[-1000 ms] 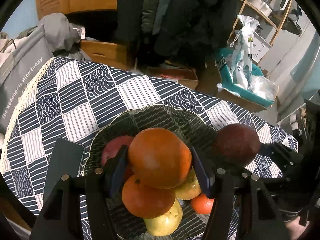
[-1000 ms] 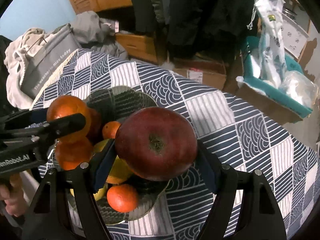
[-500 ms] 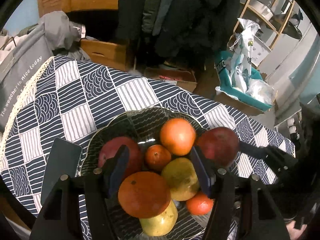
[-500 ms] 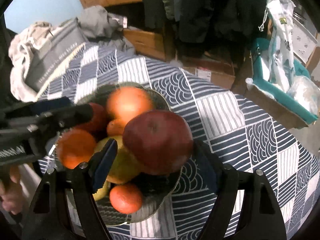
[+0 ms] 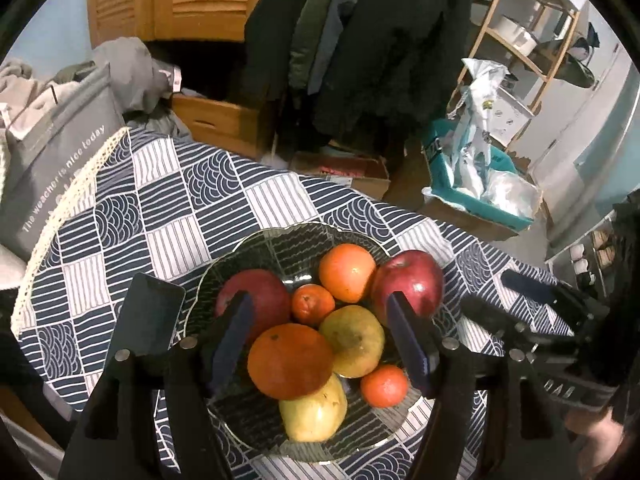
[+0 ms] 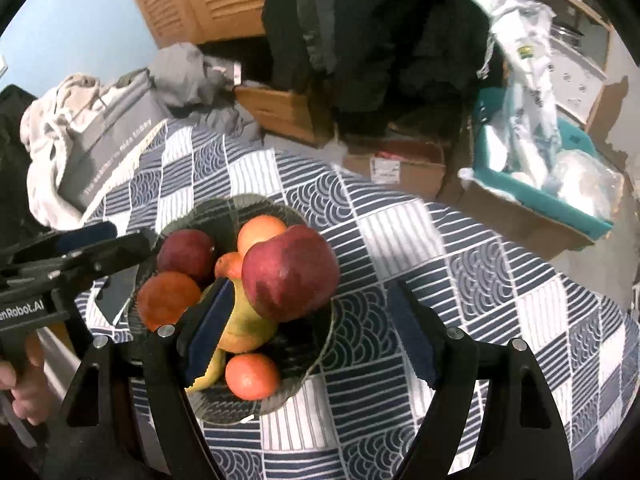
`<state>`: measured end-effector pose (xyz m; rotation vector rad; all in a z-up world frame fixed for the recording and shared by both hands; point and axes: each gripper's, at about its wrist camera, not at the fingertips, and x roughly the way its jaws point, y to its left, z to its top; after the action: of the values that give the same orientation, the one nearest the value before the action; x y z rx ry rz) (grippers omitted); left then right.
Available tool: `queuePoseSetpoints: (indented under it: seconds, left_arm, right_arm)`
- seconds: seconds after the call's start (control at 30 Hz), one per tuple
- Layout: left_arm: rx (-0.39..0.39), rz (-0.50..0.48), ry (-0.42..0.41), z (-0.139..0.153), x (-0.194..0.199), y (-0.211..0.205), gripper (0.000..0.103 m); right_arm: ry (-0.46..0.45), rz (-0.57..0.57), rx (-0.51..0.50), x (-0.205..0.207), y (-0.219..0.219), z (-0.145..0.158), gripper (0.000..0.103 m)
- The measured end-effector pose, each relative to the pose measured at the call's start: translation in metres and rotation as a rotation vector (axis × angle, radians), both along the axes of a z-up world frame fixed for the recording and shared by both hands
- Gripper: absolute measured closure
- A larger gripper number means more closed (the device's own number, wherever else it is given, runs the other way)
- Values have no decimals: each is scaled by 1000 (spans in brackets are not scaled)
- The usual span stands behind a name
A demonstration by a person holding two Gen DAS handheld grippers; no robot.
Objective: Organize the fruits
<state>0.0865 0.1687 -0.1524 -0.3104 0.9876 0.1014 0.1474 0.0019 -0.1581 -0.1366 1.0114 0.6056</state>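
Take the glass bowl (image 5: 224, 272) as your landmark on the table (image 5: 120, 216); it sits on the checked cloth, and every fruit in sight lies inside it. Just left of the bowl a dark phone (image 5: 150, 314) lies flat on the cloth.

Your left tongs (image 5: 320, 344) hang above the near half of the bowl. Their jaws are opening and nothing is between the pads; the big orange (image 5: 290, 360) and the yellow-green fruit (image 5: 354, 340) below them rest in the bowl, not in your grip. Further back in the bowl are a red apple on its left side (image 5: 256, 296), a small mandarin (image 5: 312, 304) and a paler orange (image 5: 347, 273).

At the bowl's right rim sits the large red apple (image 6: 290, 274), leaning on the pile. Your right tongs (image 6: 308, 334) are spread wide above it, pads clear on both sides, holding nothing.

As I read it, both placements are done and this is the let-go and retreat. Nothing is visible on the cloth outside the bowl, so the sorting looks close to finished. Next, lift both tongs straight clear of the bowl without brushing the right-hand apple; it is perched high at the rim and could roll off onto the table.
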Motion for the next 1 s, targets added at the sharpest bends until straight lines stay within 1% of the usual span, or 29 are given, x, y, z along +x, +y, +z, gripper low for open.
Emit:
queuePoseSetpoints:
  seconds: [0.17, 0.3, 0.47, 0.57, 0.77, 0.93, 1.0]
  left_arm:
    - [13, -18, -38, 20, -12, -9, 32]
    - [29, -23, -75, 36, -23, -15, 23]
    - [64, -44, -114, 57, -35, -26, 22]
    - [82, -45, -139, 69, -43, -32, 17]
    - [130, -53, -178, 92, -55, -44, 17]
    - [155, -45, -216, 111, -63, -50, 13]
    - [166, -40, -237, 117, -67, -52, 9]
  right_arm:
    - [-62, -45, 6, -9, -15, 27, 23]
    - [-103, -70, 9, -18, -24, 47, 22]
    - [-159, -96, 16, -32, -37, 72, 20]
    - [-186, -107, 26, -40, -43, 85, 20]
    - [-235, -141, 47, -57, -60, 108, 19]
    - [-267, -161, 57, -67, -70, 123, 19]
    - [-290, -170, 58, -71, -74, 129, 19]
